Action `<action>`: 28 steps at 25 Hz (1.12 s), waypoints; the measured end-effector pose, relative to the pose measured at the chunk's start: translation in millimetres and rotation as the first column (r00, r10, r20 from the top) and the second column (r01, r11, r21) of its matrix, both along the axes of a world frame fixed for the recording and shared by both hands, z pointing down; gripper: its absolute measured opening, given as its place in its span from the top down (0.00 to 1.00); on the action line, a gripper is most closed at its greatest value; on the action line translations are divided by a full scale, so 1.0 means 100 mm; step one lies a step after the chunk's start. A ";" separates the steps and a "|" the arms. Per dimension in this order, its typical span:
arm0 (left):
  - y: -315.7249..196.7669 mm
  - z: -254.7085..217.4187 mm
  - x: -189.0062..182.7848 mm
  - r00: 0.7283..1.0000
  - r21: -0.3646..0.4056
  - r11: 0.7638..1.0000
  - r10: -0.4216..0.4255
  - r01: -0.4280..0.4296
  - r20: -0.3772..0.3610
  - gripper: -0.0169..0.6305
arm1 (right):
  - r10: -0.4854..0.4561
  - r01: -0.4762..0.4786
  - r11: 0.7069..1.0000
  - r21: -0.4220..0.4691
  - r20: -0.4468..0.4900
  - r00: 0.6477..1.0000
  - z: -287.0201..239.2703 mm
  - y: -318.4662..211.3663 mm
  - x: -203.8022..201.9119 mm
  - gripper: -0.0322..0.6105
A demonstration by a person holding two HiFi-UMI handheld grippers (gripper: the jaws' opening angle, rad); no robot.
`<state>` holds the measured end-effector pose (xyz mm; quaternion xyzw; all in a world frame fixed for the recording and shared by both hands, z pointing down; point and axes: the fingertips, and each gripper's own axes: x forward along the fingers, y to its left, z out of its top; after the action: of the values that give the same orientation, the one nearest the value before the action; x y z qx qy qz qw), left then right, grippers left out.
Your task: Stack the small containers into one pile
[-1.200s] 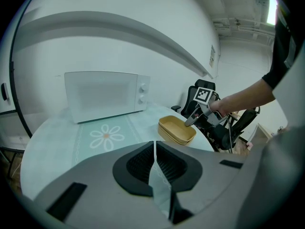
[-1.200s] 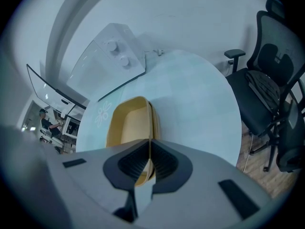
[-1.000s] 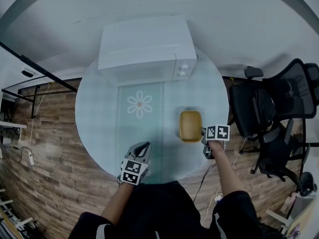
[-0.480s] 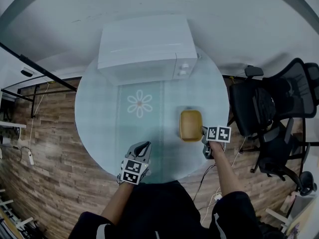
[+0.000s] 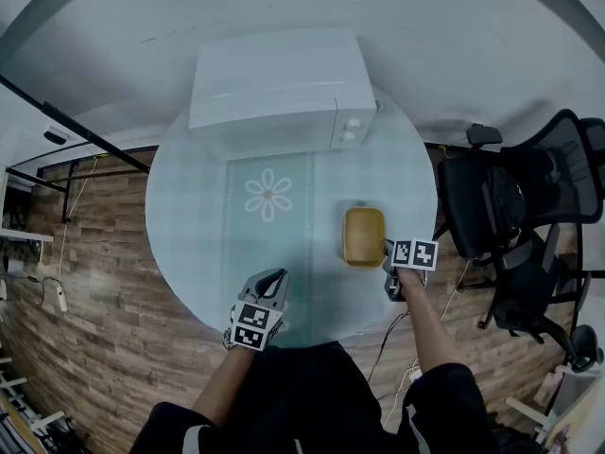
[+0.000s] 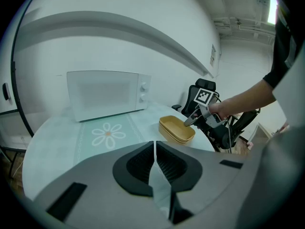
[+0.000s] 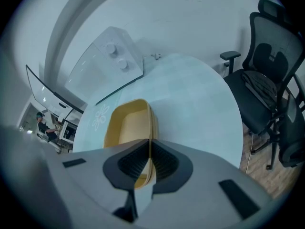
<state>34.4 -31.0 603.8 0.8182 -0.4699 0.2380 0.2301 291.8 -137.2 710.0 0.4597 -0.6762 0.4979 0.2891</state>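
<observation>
Over on the right side of the round glass table (image 5: 189,225), two shallow yellow plastic containers (image 5: 363,236) are sitting nested, one inside the other, in a single pile. The right gripper (image 5: 388,253) is coming in at their near corner, and its own view is telling the story: the jaws are pinching closed on the thin rim of the yellow plastic containers (image 7: 126,125), with the wall running straight up between them. From across the table, the right gripper (image 6: 190,119) is showing its tip touching that same rim.

The left gripper (image 5: 272,277) is hanging low over the near edge of the table, well apart from the pile. Its jaws are pressing together with nothing between them.

A pale green mat with a white daisy (image 5: 267,197) is lying mid-table, a boxy white microwave (image 5: 274,83) is standing at the far edge, and a black mesh office chair (image 5: 492,206) is waiting off to the right.
</observation>
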 end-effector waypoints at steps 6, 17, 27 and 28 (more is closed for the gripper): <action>0.08 -0.01 0.02 1.000 0.007 1.000 0.011 -0.011 -0.002 0.94 | 0.034 -0.037 0.996 0.084 0.037 0.999 -0.09 -0.05 0.00 0.86; 0.13 -0.20 -0.04 0.996 0.056 0.995 0.081 -0.078 -0.040 0.94 | 0.175 -0.174 0.924 0.340 0.027 0.984 -0.70 0.36 -0.09 0.91; 0.33 -0.48 -0.21 0.992 0.142 0.985 0.106 -0.096 -0.067 0.94 | 0.093 -0.084 0.805 0.587 0.015 0.996 -1.43 1.10 -1.03 0.91; 0.35 -0.49 -0.23 0.992 0.147 0.985 0.105 -0.094 -0.069 0.94 | 0.073 -0.059 0.781 0.621 0.003 0.997 -1.52 1.15 -1.14 0.91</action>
<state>10.9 4.0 554.5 0.8637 -0.4351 0.1836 0.1763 177.5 -22.0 557.6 0.5579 -0.7826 0.2527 0.1114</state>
